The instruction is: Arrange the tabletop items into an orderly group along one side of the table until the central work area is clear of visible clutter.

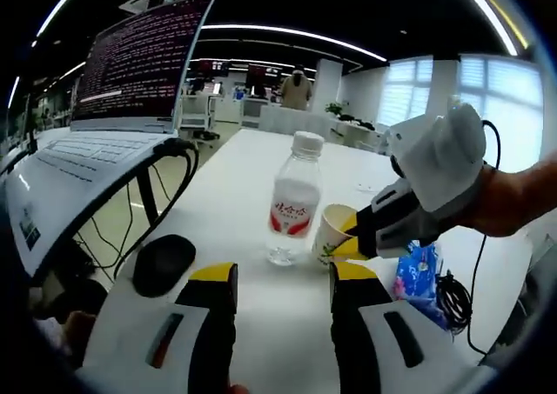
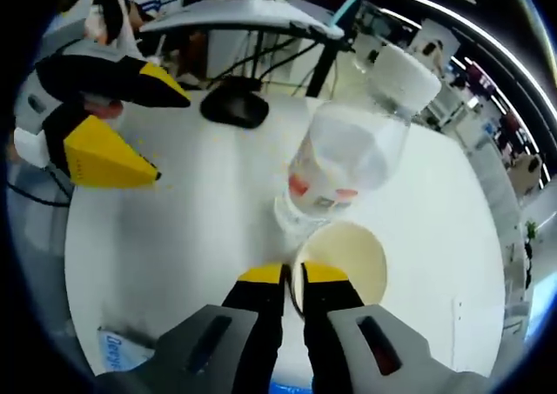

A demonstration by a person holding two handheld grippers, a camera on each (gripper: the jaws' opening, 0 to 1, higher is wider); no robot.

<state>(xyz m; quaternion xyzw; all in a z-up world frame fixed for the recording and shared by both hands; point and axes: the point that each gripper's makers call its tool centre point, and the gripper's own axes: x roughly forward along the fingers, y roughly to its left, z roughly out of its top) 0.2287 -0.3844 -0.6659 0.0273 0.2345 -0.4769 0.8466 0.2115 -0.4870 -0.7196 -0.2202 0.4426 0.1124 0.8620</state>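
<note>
A clear water bottle (image 1: 294,198) with a white cap and red label stands on the white table (image 1: 252,176). A paper cup (image 1: 332,230) stands touching it on the right. My right gripper (image 1: 355,240) comes in from the right and pinches the cup's rim. In the right gripper view the jaws (image 2: 293,277) are shut on the near rim of the cup (image 2: 352,253), with the bottle (image 2: 348,155) just beyond. My left gripper (image 1: 283,277) is open and holds nothing, a short way in front of the bottle; it also appears as the left gripper (image 2: 165,137) at the left.
A black mouse (image 1: 163,263) lies left of the bottle, beside an open laptop (image 1: 113,90) on a stand. A blue tissue pack (image 1: 418,272) and a black cable (image 1: 452,300) lie at the right. The mouse (image 2: 233,107) and tissue pack (image 2: 117,350) also show.
</note>
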